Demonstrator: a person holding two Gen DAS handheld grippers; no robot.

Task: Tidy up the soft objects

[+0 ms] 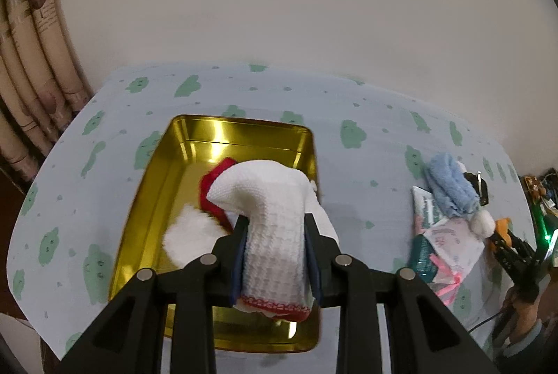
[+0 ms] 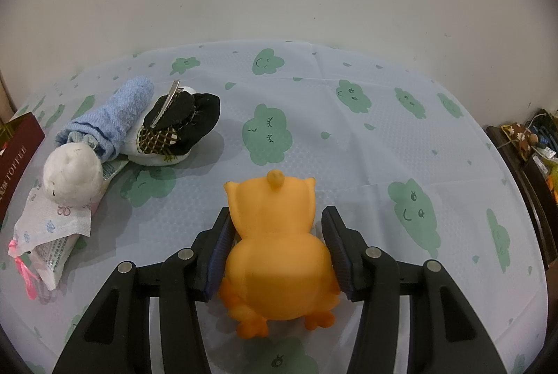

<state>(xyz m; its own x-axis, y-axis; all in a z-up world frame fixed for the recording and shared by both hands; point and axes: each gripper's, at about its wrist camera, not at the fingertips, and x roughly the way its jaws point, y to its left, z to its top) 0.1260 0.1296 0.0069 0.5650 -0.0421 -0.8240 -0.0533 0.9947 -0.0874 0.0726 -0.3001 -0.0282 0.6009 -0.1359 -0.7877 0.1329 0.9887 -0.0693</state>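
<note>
Clamped between both fingers of the left tongs [image 1: 275, 255], a white knitted sock [image 1: 272, 231] with red trim hangs over the gold tin tray [image 1: 146, 199], its toe end bent down towards the tray's floor. Right tongs [image 2: 275, 248] stand half open around an orange rubber toy [image 2: 275, 245] on the cloud-print worktop [image 2: 383, 143]; whether the pads touch it is unclear. Further left lie a blue towel [image 2: 111, 116], a white ball [image 2: 72, 172] and a black pouch [image 2: 185, 122].
</note>
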